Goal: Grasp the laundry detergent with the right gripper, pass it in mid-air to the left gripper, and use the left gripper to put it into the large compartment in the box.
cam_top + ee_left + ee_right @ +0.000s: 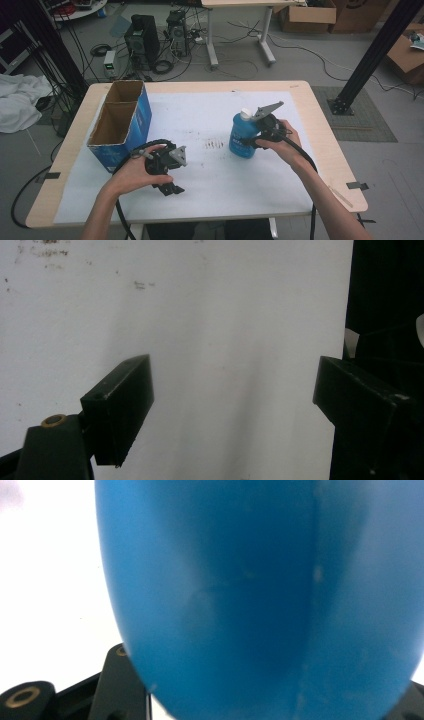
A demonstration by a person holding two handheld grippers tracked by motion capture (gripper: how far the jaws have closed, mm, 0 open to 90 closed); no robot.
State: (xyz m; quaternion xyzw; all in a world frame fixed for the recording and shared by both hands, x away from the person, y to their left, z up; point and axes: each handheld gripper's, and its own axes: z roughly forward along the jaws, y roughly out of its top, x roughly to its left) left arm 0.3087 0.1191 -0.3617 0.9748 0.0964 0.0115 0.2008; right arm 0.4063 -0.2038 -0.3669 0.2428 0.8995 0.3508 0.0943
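A white sheet (210, 165) covers my wooden table (325, 150); computer towers (142, 40) and cables sit on the grey floor behind. An open blue cardboard box (122, 122) stands near the left edge. My right gripper (260, 135) clamps the upright blue bottle (242, 135) right of centre. My left gripper (232, 410) hangs spread wide over bare sheet near the front edge.
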